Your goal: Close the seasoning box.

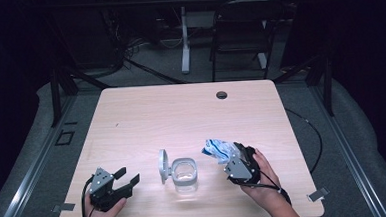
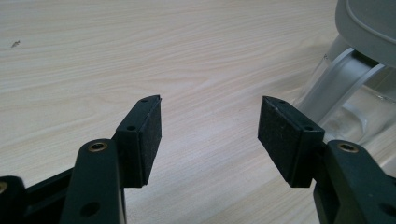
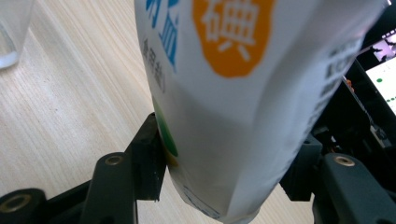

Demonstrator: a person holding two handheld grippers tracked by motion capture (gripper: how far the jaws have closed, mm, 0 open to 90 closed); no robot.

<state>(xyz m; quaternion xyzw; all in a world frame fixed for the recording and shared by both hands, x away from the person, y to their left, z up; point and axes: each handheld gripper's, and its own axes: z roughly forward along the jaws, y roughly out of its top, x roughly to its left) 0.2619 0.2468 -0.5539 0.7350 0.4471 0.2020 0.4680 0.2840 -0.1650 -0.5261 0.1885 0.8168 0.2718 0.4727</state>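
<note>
Salt bag held beside an open clear container.

The right gripper [image 1: 232, 159] clenches one printed bag [image 1: 217, 148], which juts up-left toward the single clear container [image 1: 185, 175], its hinged lid [image 1: 162, 166] raised on the far side from the bag. The left gripper [image 1: 126, 178], released and empty, rests on the table [image 1: 181, 114] just left of the container; the right is nearer.
</note>
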